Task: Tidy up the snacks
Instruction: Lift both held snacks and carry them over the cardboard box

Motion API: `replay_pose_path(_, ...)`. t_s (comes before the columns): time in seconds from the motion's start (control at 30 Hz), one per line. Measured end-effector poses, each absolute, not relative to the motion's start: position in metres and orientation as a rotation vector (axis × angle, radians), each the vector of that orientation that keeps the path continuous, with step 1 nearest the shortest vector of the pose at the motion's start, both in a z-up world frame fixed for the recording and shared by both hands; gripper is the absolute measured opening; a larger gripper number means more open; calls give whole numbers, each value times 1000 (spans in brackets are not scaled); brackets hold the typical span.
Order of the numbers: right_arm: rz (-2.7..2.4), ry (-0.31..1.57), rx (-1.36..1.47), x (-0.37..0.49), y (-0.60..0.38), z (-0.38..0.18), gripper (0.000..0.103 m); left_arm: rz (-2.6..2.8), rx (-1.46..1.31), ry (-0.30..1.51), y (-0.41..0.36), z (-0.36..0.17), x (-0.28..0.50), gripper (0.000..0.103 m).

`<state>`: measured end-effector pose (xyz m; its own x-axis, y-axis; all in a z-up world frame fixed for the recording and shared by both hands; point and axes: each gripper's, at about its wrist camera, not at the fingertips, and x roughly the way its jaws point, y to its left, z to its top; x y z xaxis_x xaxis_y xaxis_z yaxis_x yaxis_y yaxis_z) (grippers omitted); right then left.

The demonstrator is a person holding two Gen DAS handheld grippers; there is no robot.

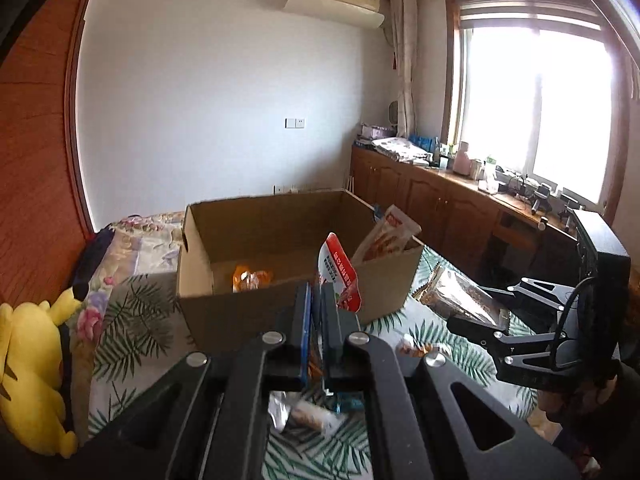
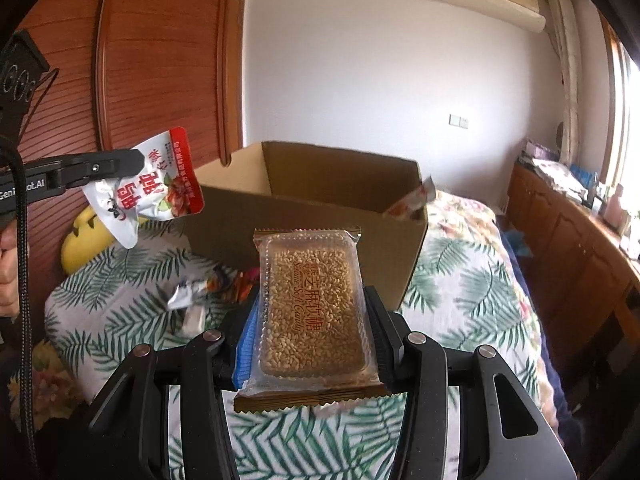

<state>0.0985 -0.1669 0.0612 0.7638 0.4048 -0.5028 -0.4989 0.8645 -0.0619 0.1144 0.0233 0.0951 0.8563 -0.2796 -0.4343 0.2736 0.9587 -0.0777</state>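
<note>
My left gripper [image 1: 317, 304] is shut on a red-and-white snack pouch [image 1: 340, 276], held above the bed just short of the open cardboard box [image 1: 224, 312]. The right wrist view shows that gripper [image 2: 138, 162] at the left with the same pouch [image 2: 152, 188] hanging from it. My right gripper [image 2: 314, 302] is shut on a clear pack of sesame soft candy [image 2: 312, 312], in front of the box [image 2: 312, 216]. Inside the box lie an orange packet [image 1: 252, 276] and a red-and-white packet [image 1: 388, 236] leaning in the right corner.
Loose wrapped snacks [image 2: 216, 288] lie on the leaf-patterned bed cover [image 2: 460, 280] in front of the box. A yellow plush toy [image 1: 32, 380] sits at the left edge. A wooden wardrobe [image 2: 160, 60] stands left, and a cluttered low cabinet [image 1: 460, 200] runs under the window.
</note>
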Motion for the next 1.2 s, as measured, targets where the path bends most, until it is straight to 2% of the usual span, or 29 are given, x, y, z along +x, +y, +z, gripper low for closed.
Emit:
replay_pose_path(0.6, 532, 454, -228, 179, -143, 79, 48, -286, -38, 419, 32, 108, 207, 0)
replay_pose_path(1.2, 548, 474, -212, 246, -124, 70, 48, -261, -52, 502, 40, 66, 278, 1)
